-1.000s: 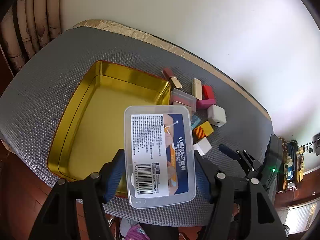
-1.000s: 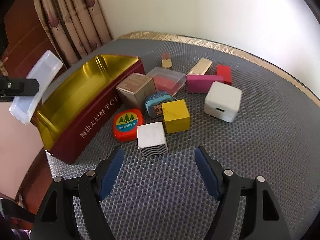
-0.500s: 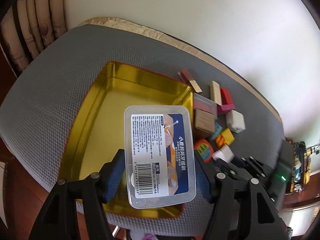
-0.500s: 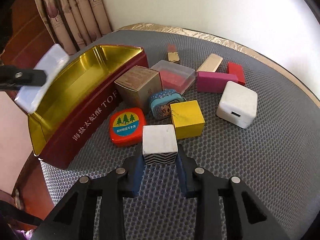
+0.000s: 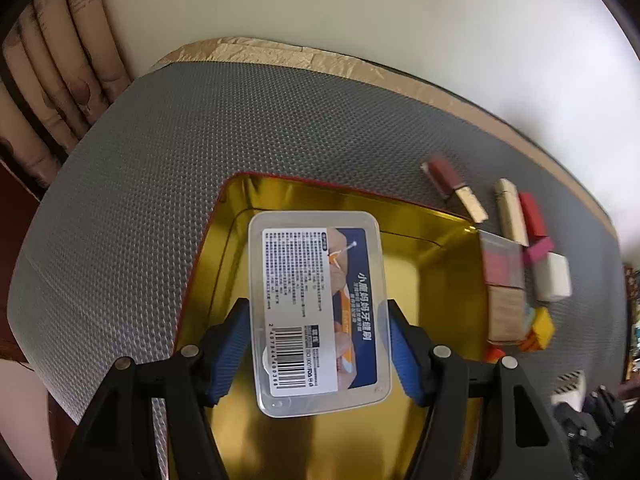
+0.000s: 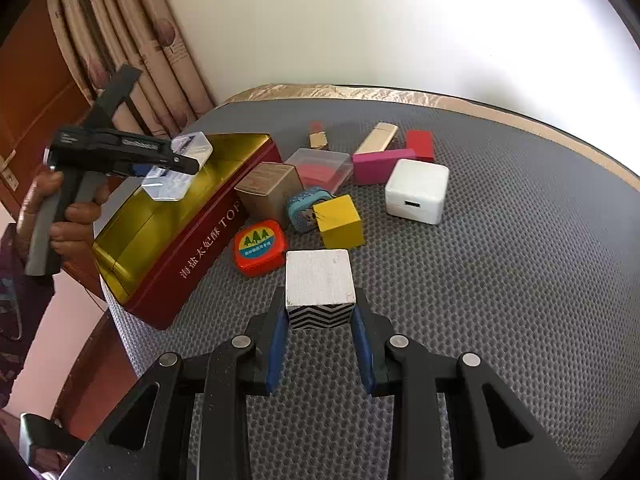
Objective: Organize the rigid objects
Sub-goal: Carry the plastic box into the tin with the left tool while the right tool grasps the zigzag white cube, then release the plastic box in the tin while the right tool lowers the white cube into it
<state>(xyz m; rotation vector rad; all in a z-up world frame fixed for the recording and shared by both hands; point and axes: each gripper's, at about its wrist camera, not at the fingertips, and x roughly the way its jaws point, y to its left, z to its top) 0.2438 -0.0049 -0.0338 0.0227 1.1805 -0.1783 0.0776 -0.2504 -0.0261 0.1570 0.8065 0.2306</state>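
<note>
Since a second ago, the left gripper (image 5: 319, 344) has carried the clear plastic box (image 5: 320, 308) from beside the tin (image 5: 448, 256) to right over its gold interior, and the right gripper (image 6: 321, 322) has gone from wide open to clamped on the zigzag-sided white block (image 6: 320, 288)

Both sets of fingers are holding: the left pair stands wide, pressed on the long sides of the box; the right pair is narrow, blue pads on the block's two flanks, the block's near half between them and its far half sticking out ahead

Risks, as I judge them: the box is smooth and gripped only near its lower end, so it could pivot or slip and land askew on the tin's rim. The block sits close to the orange round-cornered tin (image 6: 260, 247) and the yellow cube (image 6: 339, 222) on the grey counter (image 6: 500, 280); lifting it at a slant could knock either
</note>
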